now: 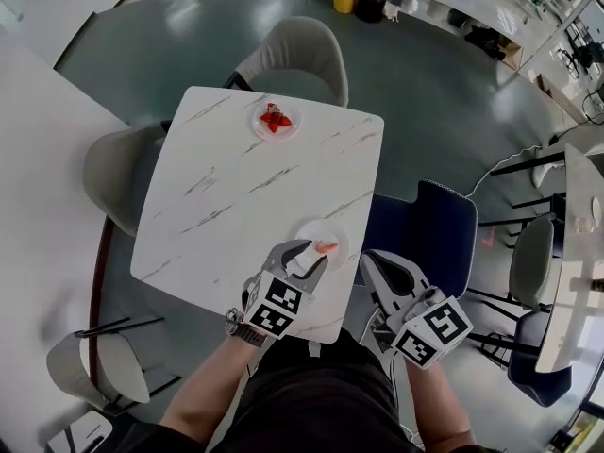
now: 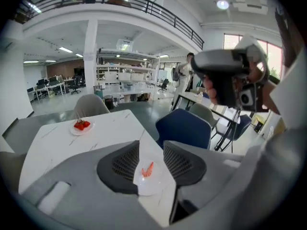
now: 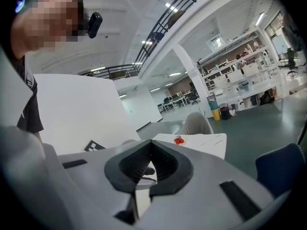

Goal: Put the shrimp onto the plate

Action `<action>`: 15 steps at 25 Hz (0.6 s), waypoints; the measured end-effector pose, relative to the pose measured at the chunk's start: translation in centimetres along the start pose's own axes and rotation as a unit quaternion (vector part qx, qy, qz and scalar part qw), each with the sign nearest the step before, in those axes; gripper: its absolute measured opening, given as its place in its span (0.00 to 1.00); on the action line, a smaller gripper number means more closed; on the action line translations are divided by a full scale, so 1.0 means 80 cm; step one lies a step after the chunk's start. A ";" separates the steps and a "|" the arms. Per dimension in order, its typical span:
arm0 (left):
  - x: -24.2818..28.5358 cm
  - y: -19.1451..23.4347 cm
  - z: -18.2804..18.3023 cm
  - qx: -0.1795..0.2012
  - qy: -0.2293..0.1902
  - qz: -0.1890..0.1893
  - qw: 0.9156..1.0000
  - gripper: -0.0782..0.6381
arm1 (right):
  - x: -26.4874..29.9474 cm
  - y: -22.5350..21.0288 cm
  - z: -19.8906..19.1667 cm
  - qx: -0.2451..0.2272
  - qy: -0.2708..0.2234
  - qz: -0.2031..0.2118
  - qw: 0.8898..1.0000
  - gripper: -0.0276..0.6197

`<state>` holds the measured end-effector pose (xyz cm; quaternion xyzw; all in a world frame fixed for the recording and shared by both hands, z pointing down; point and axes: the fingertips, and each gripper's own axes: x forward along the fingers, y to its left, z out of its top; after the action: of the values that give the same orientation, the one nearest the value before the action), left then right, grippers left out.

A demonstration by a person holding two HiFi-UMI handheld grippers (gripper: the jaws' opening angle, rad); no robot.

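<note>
An orange shrimp (image 1: 326,247) lies on a small white plate (image 1: 332,230) near the marble table's front right edge. My left gripper (image 1: 307,254) hovers just short of that plate. In the left gripper view its jaws stand open (image 2: 151,146), and the shrimp (image 2: 147,169) and plate (image 2: 149,183) show through the gap below them, untouched. My right gripper (image 1: 379,270) hangs off the table's right side over a blue chair. Its jaws are shut (image 3: 151,143) with nothing between them.
A second white plate (image 1: 275,121) with red pieces sits at the table's far edge, and it also shows as the far plate (image 2: 81,126) in the left gripper view. A blue chair (image 1: 429,234) stands right of the table. Grey chairs stand behind it (image 1: 302,50) and to its left (image 1: 113,173).
</note>
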<state>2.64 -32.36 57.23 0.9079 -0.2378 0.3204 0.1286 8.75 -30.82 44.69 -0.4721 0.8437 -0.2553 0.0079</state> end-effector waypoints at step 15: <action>-0.163 -0.041 0.152 -0.041 -0.187 0.022 0.981 0.12 | -0.009 0.077 0.071 -0.075 -0.011 0.055 0.996 0.05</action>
<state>1.75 -29.72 39.33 0.9402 -0.2907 0.1377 0.1121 5.71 -30.02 36.88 -0.4272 0.8851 -0.1848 -0.0040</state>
